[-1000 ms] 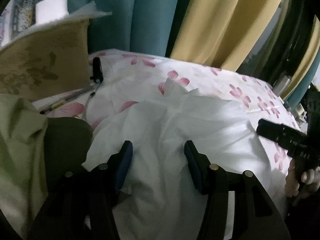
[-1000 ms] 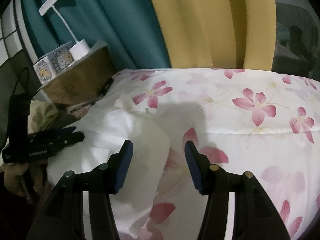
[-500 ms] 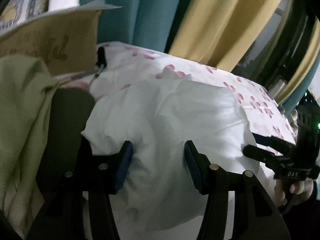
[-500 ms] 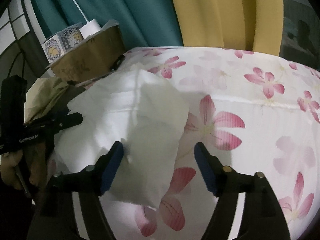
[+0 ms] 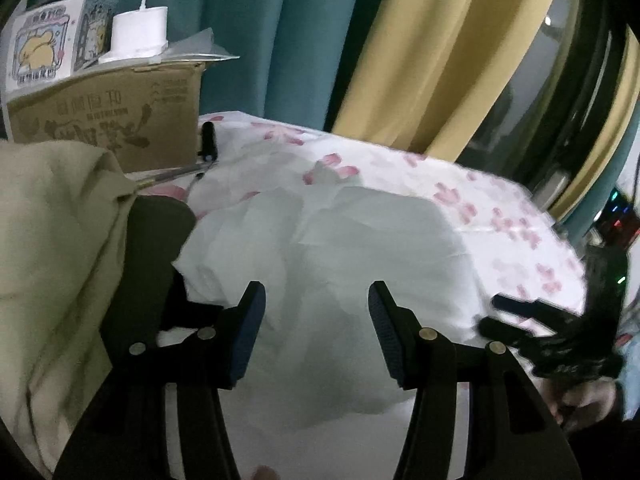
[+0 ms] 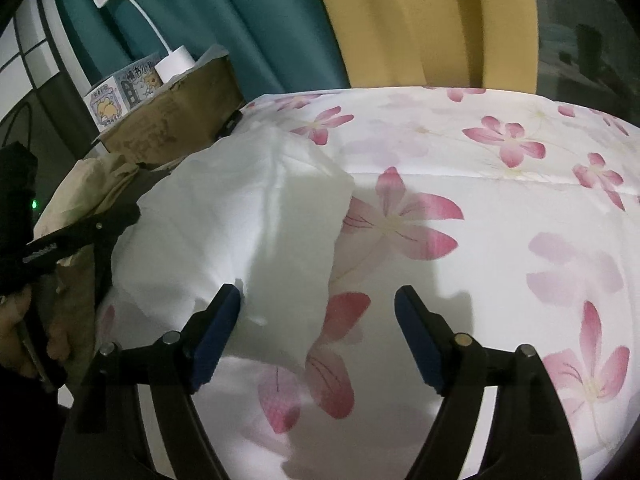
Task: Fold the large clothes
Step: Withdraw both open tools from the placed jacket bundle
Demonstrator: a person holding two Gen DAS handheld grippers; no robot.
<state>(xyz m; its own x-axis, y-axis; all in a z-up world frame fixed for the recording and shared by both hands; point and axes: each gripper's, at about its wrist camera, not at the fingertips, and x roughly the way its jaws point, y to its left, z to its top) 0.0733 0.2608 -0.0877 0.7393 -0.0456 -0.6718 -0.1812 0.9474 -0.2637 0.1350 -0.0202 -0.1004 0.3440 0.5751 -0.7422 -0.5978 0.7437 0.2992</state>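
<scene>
Your left gripper point(image 5: 316, 304) hangs over the white garment point(image 5: 340, 264) with its jaws spread wide and nothing between them; the cloth lies below and ahead of the blue pads point(image 5: 250, 332), rumpled, with a creased ridge running away from the jaws. Your right gripper point(image 6: 318, 306) is likewise wide apart and holds nothing. Its left pad point(image 6: 218, 334) sits over the near edge of the same white garment point(image 6: 240, 216), though contact cannot be told, while its right pad is over bare floral bedsheet point(image 6: 500, 208).

From the right wrist view the garment lies mostly to the left of and beyond the jaws, folded into a thick slab whose right edge runs forward from between the jaws. Just outside your left gripper's left jaw are a dark olive cloth point(image 5: 148, 264) and, further left, a pale beige garment point(image 5: 56, 240), heaped together and touching the white one's edge.

Beyond the left jaw, at the far side of the bed, stands a cardboard box point(image 5: 112, 120) carrying a small cartoon-printed box point(image 5: 44, 48) and the white base of a desk lamp point(image 5: 136, 32). A black marker point(image 5: 208, 140) and a pen point(image 5: 172, 174) lie on the sheet beside the carton. Teal curtains point(image 6: 248, 20) and yellow curtains point(image 6: 420, 20) hang behind the bed. Each gripper shows at the edge of the other's view: your right gripper point(image 5: 520, 322) is blurred to the right of the left jaws.
</scene>
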